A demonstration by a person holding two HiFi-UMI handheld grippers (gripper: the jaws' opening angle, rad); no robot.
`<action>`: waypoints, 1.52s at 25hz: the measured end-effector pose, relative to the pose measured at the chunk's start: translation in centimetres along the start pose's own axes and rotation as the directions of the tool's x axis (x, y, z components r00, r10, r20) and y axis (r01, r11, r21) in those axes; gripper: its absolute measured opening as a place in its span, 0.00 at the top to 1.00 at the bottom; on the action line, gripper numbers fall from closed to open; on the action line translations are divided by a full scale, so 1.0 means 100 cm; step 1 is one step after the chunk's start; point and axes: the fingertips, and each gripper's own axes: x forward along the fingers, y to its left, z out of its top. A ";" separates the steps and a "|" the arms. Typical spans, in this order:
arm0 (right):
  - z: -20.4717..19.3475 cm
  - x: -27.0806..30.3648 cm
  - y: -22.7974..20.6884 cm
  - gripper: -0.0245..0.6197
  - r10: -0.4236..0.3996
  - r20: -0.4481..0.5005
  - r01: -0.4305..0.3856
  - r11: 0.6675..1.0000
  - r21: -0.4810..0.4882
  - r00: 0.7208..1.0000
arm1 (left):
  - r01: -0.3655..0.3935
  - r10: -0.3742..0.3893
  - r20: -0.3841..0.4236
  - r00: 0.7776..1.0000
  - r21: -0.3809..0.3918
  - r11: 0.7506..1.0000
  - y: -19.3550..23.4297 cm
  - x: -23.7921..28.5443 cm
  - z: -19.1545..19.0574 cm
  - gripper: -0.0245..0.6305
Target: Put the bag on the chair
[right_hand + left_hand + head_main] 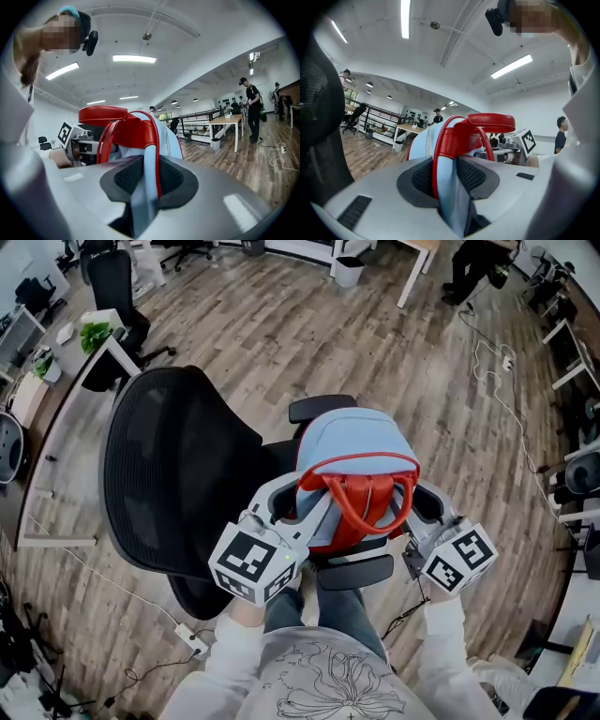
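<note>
A light blue bag with red trim and red handles hangs between my two grippers. It is above the seat of a black mesh office chair. My left gripper is shut on the bag's left edge, and my right gripper is shut on its right edge. In the left gripper view the blue fabric with its red piping is pinched between the pads of my left gripper. The right gripper view has the bag's edge clamped the same way. The seat is mostly hidden under the bag.
The chair's armrests lie just beyond and just before the bag. A white desk with a plant stands at the left. A waste bin is at the far end, and cables run over the wooden floor.
</note>
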 end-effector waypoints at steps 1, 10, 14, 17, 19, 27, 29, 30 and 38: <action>-0.003 0.005 -0.006 0.81 0.017 -0.016 -0.017 1.000 -0.002 1.000 | -0.021 0.021 -0.009 1.000 -0.005 1.000 0.003 0.004 -0.004 0.77; -0.041 0.035 -0.051 0.81 0.177 -0.148 -0.180 0.984 -0.005 0.973 | -0.170 0.165 -0.095 0.982 -0.045 0.984 0.022 0.040 -0.044 0.77; -0.070 0.053 -0.061 0.81 0.213 -0.213 -0.218 0.976 -0.001 0.954 | -0.208 0.198 -0.150 0.969 -0.058 0.976 0.039 0.047 -0.072 0.77; -0.092 0.069 -0.068 0.81 0.233 -0.261 -0.243 0.970 -0.004 0.937 | -0.227 0.211 -0.181 0.961 -0.072 0.971 0.053 0.052 -0.092 0.77; -0.106 0.078 -0.073 0.81 0.242 -0.291 -0.255 0.967 -0.008 0.926 | -0.245 0.223 -0.206 0.953 -0.088 0.966 0.062 0.055 -0.109 0.77; -0.172 0.105 -0.084 0.81 0.276 -0.426 -0.319 0.947 -0.031 0.861 | -0.312 0.263 -0.307 0.915 -0.120 0.943 0.088 0.061 -0.178 0.77; -0.190 0.110 -0.088 0.81 0.280 -0.457 -0.332 0.943 -0.036 0.844 | -0.321 0.269 -0.328 0.906 -0.118 0.940 0.093 0.063 -0.196 0.77; -0.198 0.113 -0.089 0.81 0.282 -0.469 -0.336 0.941 -0.035 0.837 | -0.325 0.271 -0.334 0.903 -0.118 0.938 0.096 0.064 -0.204 0.77; -0.250 0.128 -0.095 0.81 0.296 -0.543 -0.375 0.926 -0.038 0.786 | -0.337 0.279 -0.398 0.874 -0.084 0.938 0.115 0.067 -0.254 0.77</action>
